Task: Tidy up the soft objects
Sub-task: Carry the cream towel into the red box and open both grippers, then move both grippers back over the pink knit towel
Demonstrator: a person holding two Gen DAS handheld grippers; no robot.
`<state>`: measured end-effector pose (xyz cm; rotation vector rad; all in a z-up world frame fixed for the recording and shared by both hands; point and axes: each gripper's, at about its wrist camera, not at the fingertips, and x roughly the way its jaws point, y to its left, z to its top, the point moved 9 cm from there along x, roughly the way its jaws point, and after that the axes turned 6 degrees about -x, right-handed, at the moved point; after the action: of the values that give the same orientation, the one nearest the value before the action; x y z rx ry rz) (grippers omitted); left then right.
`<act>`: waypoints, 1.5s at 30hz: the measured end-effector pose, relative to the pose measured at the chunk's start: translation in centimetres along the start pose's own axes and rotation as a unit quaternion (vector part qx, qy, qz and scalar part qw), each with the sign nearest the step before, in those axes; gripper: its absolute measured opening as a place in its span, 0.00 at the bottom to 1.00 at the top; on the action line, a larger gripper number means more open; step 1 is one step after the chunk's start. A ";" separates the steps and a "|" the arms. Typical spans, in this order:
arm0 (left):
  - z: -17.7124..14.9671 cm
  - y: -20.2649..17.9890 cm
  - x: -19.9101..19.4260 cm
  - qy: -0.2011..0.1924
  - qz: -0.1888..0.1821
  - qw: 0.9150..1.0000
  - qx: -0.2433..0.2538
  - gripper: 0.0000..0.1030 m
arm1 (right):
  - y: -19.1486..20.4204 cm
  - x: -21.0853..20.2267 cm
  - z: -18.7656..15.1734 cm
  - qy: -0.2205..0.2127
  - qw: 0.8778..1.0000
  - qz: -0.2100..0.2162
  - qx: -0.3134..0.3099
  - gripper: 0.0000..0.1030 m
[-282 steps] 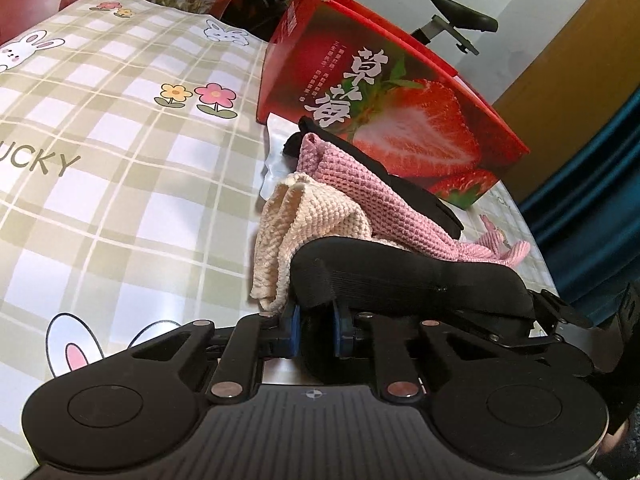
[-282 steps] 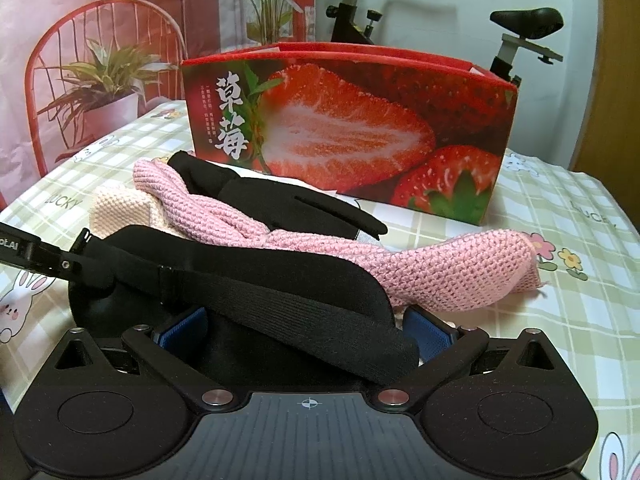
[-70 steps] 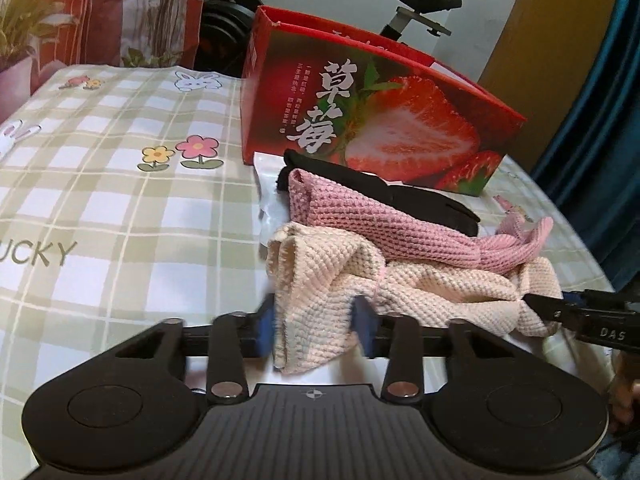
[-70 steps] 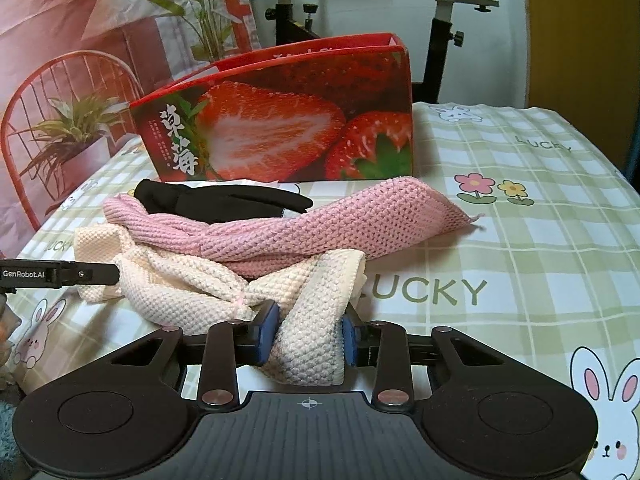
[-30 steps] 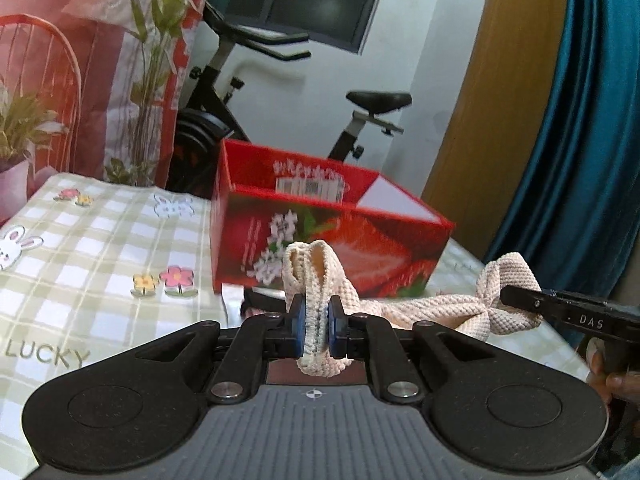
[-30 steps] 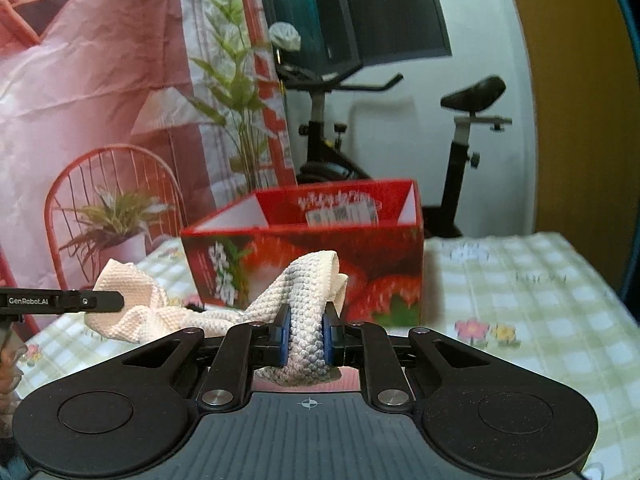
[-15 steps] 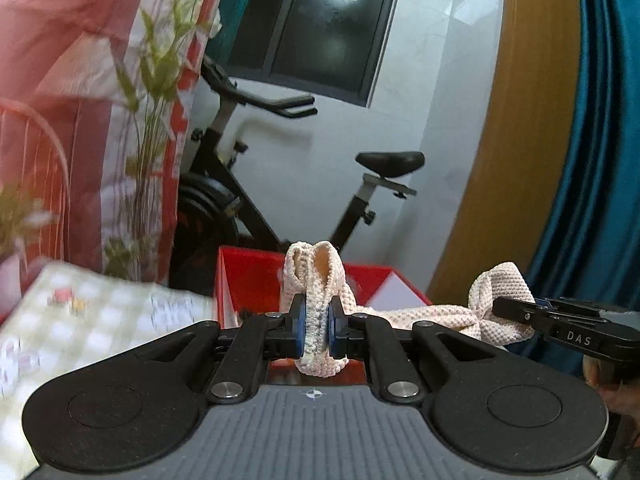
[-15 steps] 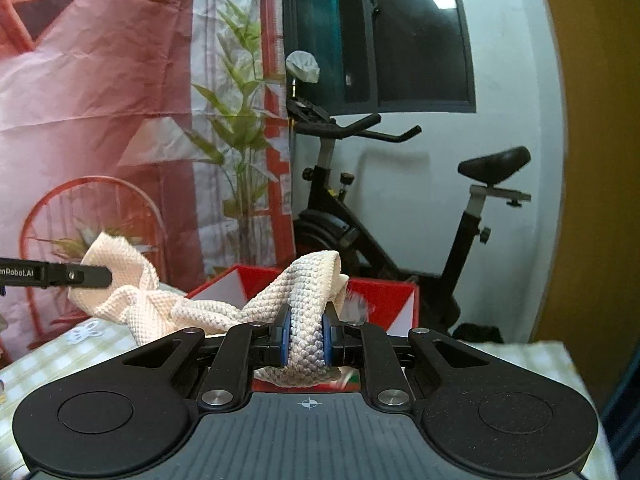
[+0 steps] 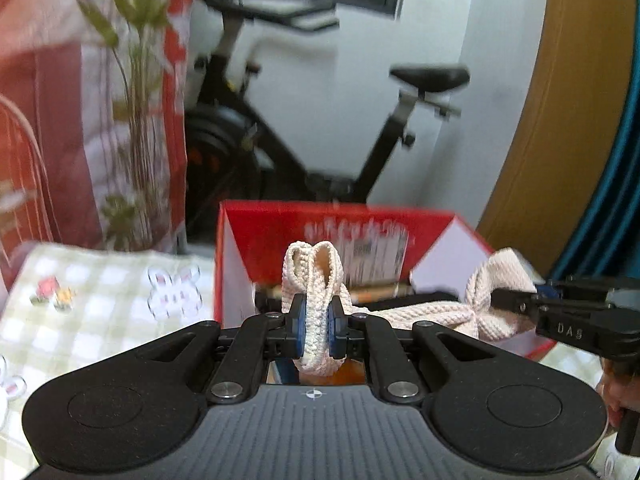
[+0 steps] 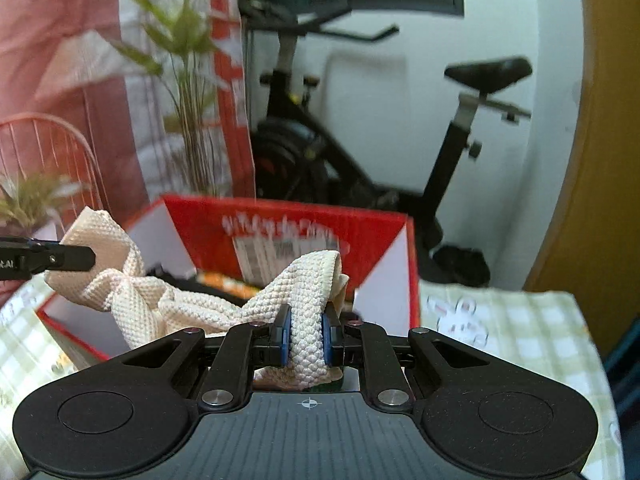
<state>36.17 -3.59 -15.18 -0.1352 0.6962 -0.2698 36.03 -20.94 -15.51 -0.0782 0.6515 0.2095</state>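
Left wrist view: the left gripper (image 9: 317,330) is filling the bottom of the frame, and its two blue-padded tongs are clamping together on one end of a cream waffle-knit cloth (image 9: 316,280). A loop of the cloth is standing up above the pads while the rest is stretching off to the right, hanging in the air in front of a red cardboard box (image 9: 280,224). At the right edge, the right gripper (image 9: 516,302) is pinching the cloth's other bunched end. The box is sitting open-topped on a table covered with a green checked tablecloth (image 9: 80,300) printed with rabbits and flowers. Things are lying inside the box, but they are too blurred to make out. An exercise bike (image 9: 360,128) is standing behind the box against a white wall.

Right wrist view: the right gripper (image 10: 306,338) is closing its tongs on the cloth (image 10: 308,280), which is folding over the pads and running left. There the tip of the left gripper (image 10: 76,258) is gripping the far end. The cloth is hanging just over the open box (image 10: 288,220), apart from the table. The exercise bike (image 10: 440,140) and a green plant (image 10: 184,60) are standing behind.
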 end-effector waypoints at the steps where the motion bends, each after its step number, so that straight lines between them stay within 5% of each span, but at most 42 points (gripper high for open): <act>1: -0.5 0.0 0.5 0.011 0.001 1.000 0.003 0.11 | 0.2 0.6 -0.5 0.011 1.000 0.000 -0.001 0.13; 7: -2.1 0.5 2.0 0.054 -0.006 0.998 0.016 0.11 | 1.6 2.4 -2.3 0.050 0.999 0.005 -0.009 0.13; 16: -2.8 0.6 2.2 0.061 -0.008 0.998 0.024 0.13 | 1.3 1.9 -2.3 0.033 0.999 -0.012 -0.013 0.19; 18: -2.7 0.4 1.9 0.056 -0.010 0.998 0.025 0.27 | 1.5 1.4 -2.4 0.025 0.999 -0.028 -0.026 0.25; 21: -2.4 0.1 0.8 0.037 -0.023 0.998 0.035 0.66 | 1.8 0.1 -2.3 0.000 0.999 -0.034 -0.031 0.49; 24: -2.0 -0.5 -0.9 0.017 -0.029 0.998 0.053 0.73 | 1.9 -1.5 -1.9 -0.028 0.999 -0.032 -0.028 0.59; 27: -2.2 -0.8 -2.8 0.006 -0.025 0.998 0.065 0.92 | 1.8 -3.2 -1.9 -0.046 0.999 -0.025 -0.015 0.67; 36: -6.9 -1.5 -7.7 0.002 -0.020 0.995 0.093 0.97 | 3.7 -9.0 -6.4 -0.053 0.998 0.030 0.026 0.73; 45: -12.9 0.2 -8.1 0.048 -0.003 0.998 0.038 1.00 | 4.5 -11.0 -15.5 0.026 0.998 0.032 0.047 0.73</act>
<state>21.87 -1.51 -20.03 -0.0523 0.7807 -0.3101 17.29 -20.50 -21.09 0.0286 0.7158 0.2392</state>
